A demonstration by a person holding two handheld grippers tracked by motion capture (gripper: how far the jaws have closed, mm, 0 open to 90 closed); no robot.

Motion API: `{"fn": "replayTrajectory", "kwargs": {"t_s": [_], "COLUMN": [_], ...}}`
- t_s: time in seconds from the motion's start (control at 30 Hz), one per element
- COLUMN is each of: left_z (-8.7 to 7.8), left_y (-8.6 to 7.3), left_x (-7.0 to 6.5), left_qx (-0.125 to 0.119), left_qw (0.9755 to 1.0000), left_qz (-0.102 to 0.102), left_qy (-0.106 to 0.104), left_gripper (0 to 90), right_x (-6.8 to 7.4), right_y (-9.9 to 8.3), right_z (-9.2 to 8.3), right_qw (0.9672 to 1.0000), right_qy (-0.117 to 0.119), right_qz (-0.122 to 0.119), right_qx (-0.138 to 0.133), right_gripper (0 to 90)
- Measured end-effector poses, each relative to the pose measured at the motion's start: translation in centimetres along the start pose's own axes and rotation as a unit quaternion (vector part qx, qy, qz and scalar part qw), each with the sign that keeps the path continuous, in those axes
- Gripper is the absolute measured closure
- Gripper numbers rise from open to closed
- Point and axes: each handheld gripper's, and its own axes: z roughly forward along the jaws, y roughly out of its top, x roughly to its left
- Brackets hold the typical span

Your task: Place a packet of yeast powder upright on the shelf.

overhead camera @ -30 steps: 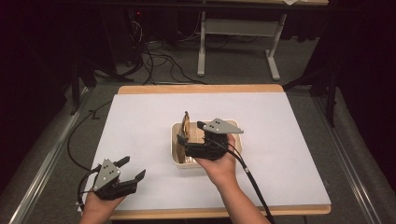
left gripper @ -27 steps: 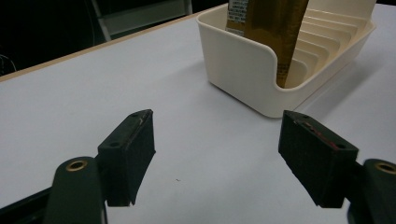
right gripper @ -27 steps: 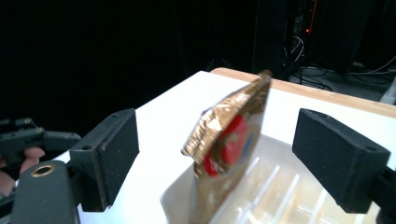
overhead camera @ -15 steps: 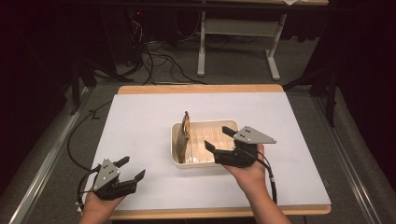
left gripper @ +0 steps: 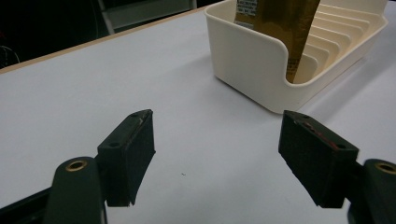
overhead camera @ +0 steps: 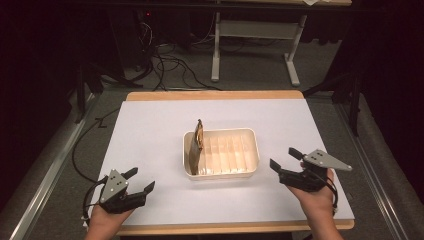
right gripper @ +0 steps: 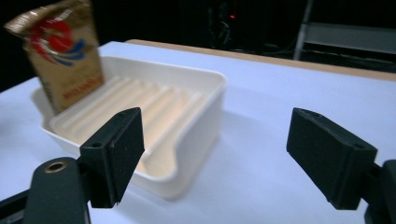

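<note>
I am holding the left gripper [overhead camera: 138, 181] low over the near left corner of the white table [overhead camera: 150, 125], and its fingers [left gripper: 128, 154] are standing wide apart with nothing between them. In the left gripper view, bare white surface is lying between the two pads, and the cream slotted tray [left gripper: 247, 56] is sitting ahead of them and off toward the right finger, well apart from both.

I am holding the right gripper [overhead camera: 285, 161] near the right edge of the table, just off the tray's [overhead camera: 220, 172] right end. Its fingers [right gripper: 114, 151] are also spread wide and are gripping nothing. In the right gripper view the tray [right gripper: 196, 116] is lying ahead of the left finger, its near corner partly hidden behind that pad, while the right finger is hanging over plain table.

A gold packet [overhead camera: 199, 137] is standing upright in the slot at the tray's left end, the end farthest from my right fingers. From the right gripper view, the packet [right gripper: 65, 56] is showing a red and blue swirl and some red print I cannot read. From the left gripper view, its [left gripper: 280, 28] lower part is rising out of the tray, beyond the right finger's tip.
</note>
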Motion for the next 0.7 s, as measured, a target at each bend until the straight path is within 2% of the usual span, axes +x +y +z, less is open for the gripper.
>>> {"fn": "replayTrajectory", "kwargs": {"t_s": [0.13, 0.2, 0.27, 0.4, 0.53, 0.7], "left_z": [0.2, 0.4, 0.6, 0.8, 0.6, 0.5], "left_y": [-0.1, -0.1, 0.0, 0.1, 0.1, 0.0], "left_x": [-0.1, -0.3, -0.5, -0.9, -0.9, -0.7], "left_qx": [0.006, 0.011, 0.013, 0.017, 0.015, 0.013], "left_qw": [1.0, 0.9999, 0.9998, 0.9996, 0.9996, 0.9997], "left_qz": [0.002, 0.007, 0.011, 0.021, 0.022, 0.019], "left_qy": [-0.001, -0.002, -0.005, -0.005, -0.004, -0.005], "left_gripper": [27.2, 27.2, 27.2, 27.2, 27.2, 27.2], "right_x": [-2.0, -3.0, -3.8, -4.7, -4.9, -4.9], "right_y": [-1.9, -3.9, -4.7, -5.6, -6.2, -6.2], "right_z": [-2.0, -3.0, -3.3, -3.3, -2.3, -2.4], "right_qw": [0.9994, 0.998, 0.998, 0.9969, 0.9972, 0.997], "right_qy": [-0.032, -0.062, -0.056, -0.064, -0.056, -0.058], "right_qz": [0.01, 0.01, 0.029, 0.046, 0.036, 0.043], "right_qx": [-0.002, -0.009, 0.006, 0.007, 0.034, 0.029], "right_gripper": [18.8, 18.9, 18.9, 19.3, 19.3, 19.3]}}
